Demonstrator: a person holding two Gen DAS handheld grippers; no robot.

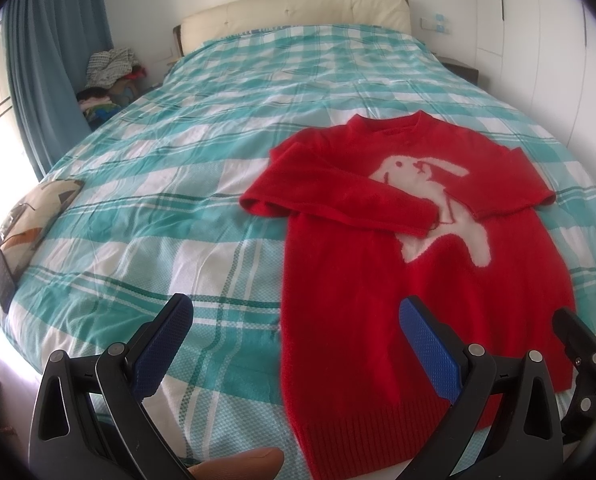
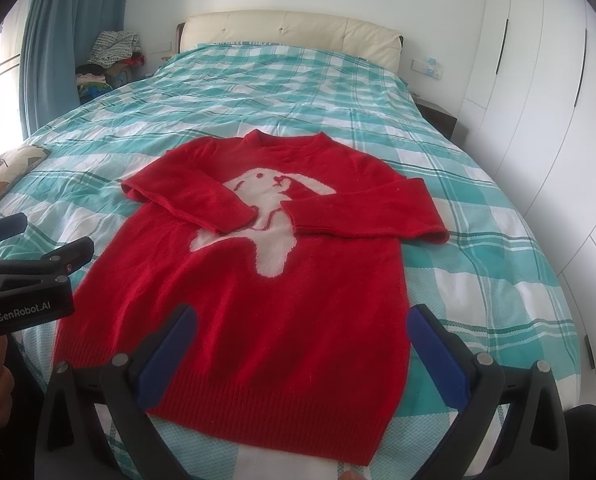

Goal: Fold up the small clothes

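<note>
Red sweater (image 2: 233, 280) flat on bed (image 2: 478, 208), both sleeves folded across the chest. Left gripper (image 1: 293, 332) at its 7 o'clock hem corner, right gripper (image 2: 302, 340) over the 6 o'clock hem; both spread wide, holding nothing.

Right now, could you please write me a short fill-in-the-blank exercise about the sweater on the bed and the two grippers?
1. The red sweater bears a white ____ on its chest.
2. Both sleeves are folded ____ across the chest.
3. The left gripper and the right gripper both have their jaws ____ and hold nothing.
4. The sweater lies on a checked bedspread in white and ____.

Missing words: rabbit; inward; open; teal
</note>
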